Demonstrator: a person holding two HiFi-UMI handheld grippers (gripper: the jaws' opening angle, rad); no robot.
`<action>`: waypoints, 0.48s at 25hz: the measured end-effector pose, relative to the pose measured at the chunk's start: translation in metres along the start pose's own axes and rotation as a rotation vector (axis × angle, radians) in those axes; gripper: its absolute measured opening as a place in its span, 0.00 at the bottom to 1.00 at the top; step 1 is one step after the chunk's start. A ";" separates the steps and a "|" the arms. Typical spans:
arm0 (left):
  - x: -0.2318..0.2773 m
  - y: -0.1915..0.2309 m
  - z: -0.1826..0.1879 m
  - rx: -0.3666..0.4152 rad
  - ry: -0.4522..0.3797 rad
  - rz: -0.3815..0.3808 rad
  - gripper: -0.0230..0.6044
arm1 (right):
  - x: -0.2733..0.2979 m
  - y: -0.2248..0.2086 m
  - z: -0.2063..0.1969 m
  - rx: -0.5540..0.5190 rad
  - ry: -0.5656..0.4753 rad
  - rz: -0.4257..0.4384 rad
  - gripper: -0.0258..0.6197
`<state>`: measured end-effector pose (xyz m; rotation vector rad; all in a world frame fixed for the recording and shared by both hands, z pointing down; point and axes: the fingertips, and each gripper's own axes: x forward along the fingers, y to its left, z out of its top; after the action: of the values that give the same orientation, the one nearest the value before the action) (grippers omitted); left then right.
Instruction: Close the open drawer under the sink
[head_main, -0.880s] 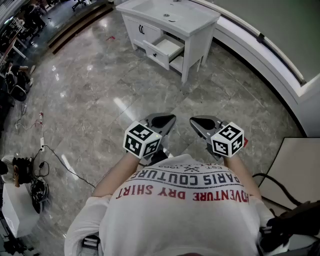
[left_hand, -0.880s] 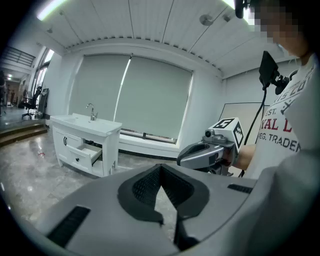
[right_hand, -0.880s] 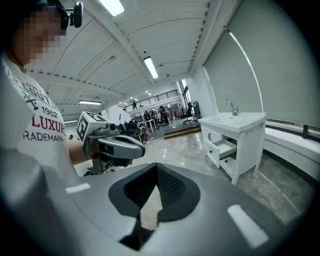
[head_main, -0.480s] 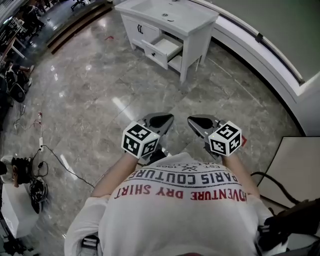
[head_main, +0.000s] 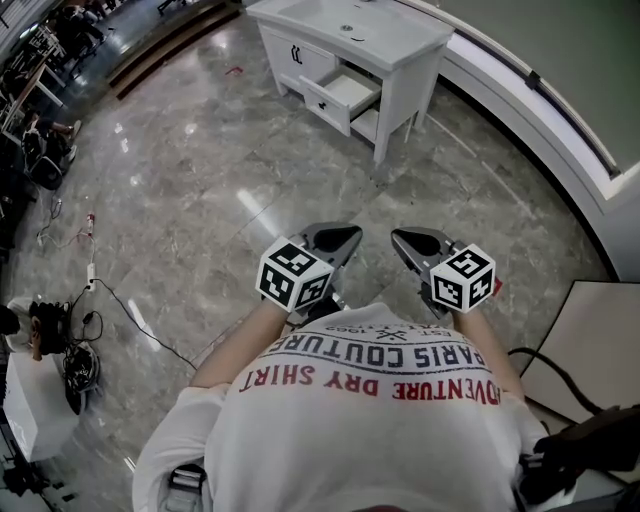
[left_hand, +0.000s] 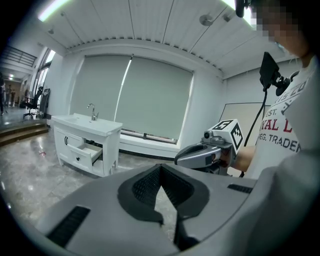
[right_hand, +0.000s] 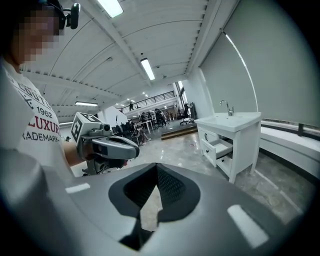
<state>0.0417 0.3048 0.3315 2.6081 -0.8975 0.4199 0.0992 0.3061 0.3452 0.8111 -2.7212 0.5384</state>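
Marble floor (head_main: 200, 180) parts the open drawer (head_main: 350, 95) from closed left claw (head_main: 352, 235) and right claw (head_main: 399, 238).

Floor (head_main: 200, 170) gleaming, polished grey stone; sink cabinet (head_main: 408, 80) smooth white; left tongs (left_hand: 160, 168) matt grey plastic, ribbed black pads (left_hand: 143, 187).

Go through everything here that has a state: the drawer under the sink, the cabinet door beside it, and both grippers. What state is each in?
Drawer: pulled open.
Cabinet door: shut.
Left gripper: fingers together, holding nothing.
Right gripper: fingers together, holding nothing.
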 end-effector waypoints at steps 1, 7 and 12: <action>-0.001 0.000 -0.001 0.001 0.001 0.001 0.04 | 0.001 0.001 -0.001 -0.002 0.000 0.002 0.04; 0.001 -0.001 -0.001 -0.017 0.003 0.007 0.04 | -0.001 0.001 0.001 0.018 -0.003 0.023 0.04; 0.002 0.000 0.000 -0.026 0.004 0.010 0.04 | 0.004 0.003 0.004 0.018 -0.008 0.047 0.04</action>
<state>0.0429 0.3035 0.3325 2.5791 -0.9083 0.4132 0.0943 0.3048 0.3423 0.7566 -2.7527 0.5716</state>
